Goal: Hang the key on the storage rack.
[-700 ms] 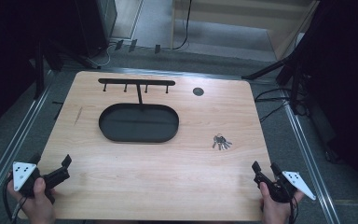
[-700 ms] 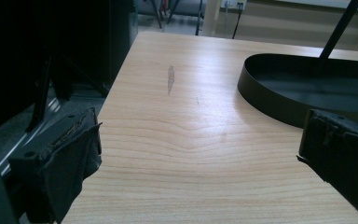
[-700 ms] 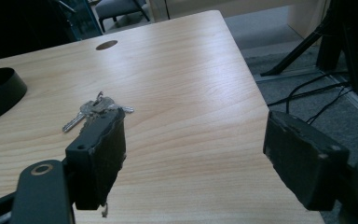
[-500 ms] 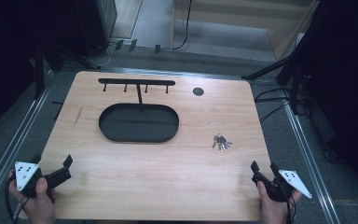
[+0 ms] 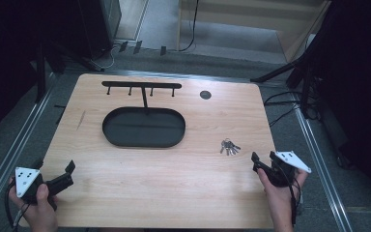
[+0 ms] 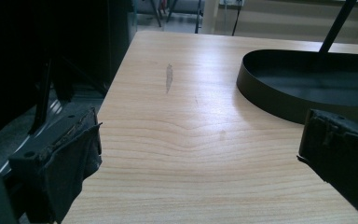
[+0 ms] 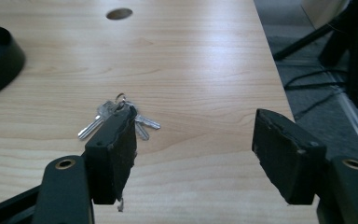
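A bunch of keys lies on the wooden table, right of a black oval tray from which a hook rack rises. My right gripper hovers at the table's right front, a short way behind the keys, open and holding nothing. In the right gripper view the keys lie ahead, partly hidden by the left jaw of that gripper. My left gripper is at the front left corner, open and empty. The left gripper view shows the left gripper wide apart, with the tray ahead to the right.
A round hole sits in the tabletop behind the keys. Dark stands and cables lie on the floor beyond the right edge. Metal rails run along both sides of the table.
My right gripper has moved forward and slightly left, closer to the keys. The left gripper has barely shifted.
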Tool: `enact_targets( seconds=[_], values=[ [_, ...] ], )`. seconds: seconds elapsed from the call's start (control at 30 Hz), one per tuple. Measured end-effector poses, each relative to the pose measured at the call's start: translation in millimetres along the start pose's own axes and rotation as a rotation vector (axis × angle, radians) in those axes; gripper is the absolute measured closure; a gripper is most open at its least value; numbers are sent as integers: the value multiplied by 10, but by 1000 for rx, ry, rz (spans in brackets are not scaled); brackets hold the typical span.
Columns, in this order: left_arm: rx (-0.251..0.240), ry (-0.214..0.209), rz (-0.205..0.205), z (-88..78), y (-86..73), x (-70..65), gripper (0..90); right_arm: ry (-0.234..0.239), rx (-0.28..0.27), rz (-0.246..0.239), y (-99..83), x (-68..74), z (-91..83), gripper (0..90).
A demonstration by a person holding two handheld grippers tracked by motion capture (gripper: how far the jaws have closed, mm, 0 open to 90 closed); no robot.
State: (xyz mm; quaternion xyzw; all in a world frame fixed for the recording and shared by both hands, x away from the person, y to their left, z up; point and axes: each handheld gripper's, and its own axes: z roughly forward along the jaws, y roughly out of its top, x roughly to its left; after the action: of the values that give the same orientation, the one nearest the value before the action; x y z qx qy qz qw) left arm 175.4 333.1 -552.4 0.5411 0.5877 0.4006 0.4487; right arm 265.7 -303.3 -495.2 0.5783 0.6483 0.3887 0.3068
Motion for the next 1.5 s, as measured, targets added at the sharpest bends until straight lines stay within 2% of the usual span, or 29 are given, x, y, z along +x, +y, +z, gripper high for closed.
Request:
enact_targets(
  seconds=[0.03, 0.1, 0.2, 0.23, 0.3, 0.33, 0.37, 0.47, 0.5, 0.53, 0.57, 0.6, 0.7, 0.8, 0.83, 0.87, 0.9, 0.93, 1.07, 1.17, 1.27, 1.4, 1.5],
  values=[
    [-1, -2, -2, -1, -1, 3, 0, -22, 35, -21, 118, 60, 52, 304],
    [-2, -9, -12, -3, -2, 10, 0, -31, 61, -42, 235, 115, 105, 302],
    [3, -13, -16, -6, -2, 15, 0, -18, 93, -75, 409, 216, 176, 300],
    [3, -13, -16, -6, -2, 15, 0, -18, 93, -75, 409, 216, 176, 300],
    [4, -12, -14, -4, -1, 14, 0, -7, 126, -109, 517, 301, 230, 301],
    [4, -13, -13, -4, -1, 13, 0, -10, 182, -144, 620, 384, 297, 307],
    [4, -12, -12, -4, -1, 12, 0, -22, 212, -157, 670, 426, 331, 310],
    [4, -15, -14, -4, -1, 11, 0, -19, 334, -148, 819, 540, 452, 311],
    [4, -15, -14, -4, -1, 11, 0, -19, 334, -148, 819, 540, 452, 311],
    [4, -16, -14, -4, -1, 12, 0, -10, 411, -151, 886, 613, 542, 312],
    [4, -16, -14, -4, -1, 12, 0, -10, 411, -151, 886, 613, 542, 312],
    [4, -17, -15, -3, -1, 13, 0, -15, 498, -170, 923, 682, 644, 312],
    [7, -17, -16, -2, 0, 15, 0, -26, 588, -201, 958, 742, 786, 311],
    [9, -16, -15, -1, 1, 15, 0, -36, 632, -164, 986, 754, 864, 310],
    [12, -16, -12, 1, 2, 13, 0, -41, 683, -110, 1004, 740, 942, 309],
    [14, -16, -11, 2, 3, 11, 0, -42, 712, -82, 1003, 735, 985, 298],
    [14, -16, -11, 2, 3, 11, 0, -42, 712, -82, 1003, 735, 985, 298],
    [15, -16, -10, 3, 4, 10, 0, -49, 761, -68, 978, 733, 1064, 267],
    [17, -17, -10, 3, 4, 11, 0, -47, 798, -71, 938, 773, 1161, 203],
    [18, -19, -13, 4, 5, 16, 0, -24, 788, -94, 910, 835, 1233, 142],
    [18, -19, -19, 6, 5, 18, 0, -25, 805, -144, 825, 879, 1325, 131],
    [20, -22, -21, 9, 6, 24, 0, -8, 817, -146, 776, 870, 1366, 151],
    [21, -23, -26, 9, 6, 29, 0, -3, 805, -157, 719, 848, 1395, 154]
  ],
)
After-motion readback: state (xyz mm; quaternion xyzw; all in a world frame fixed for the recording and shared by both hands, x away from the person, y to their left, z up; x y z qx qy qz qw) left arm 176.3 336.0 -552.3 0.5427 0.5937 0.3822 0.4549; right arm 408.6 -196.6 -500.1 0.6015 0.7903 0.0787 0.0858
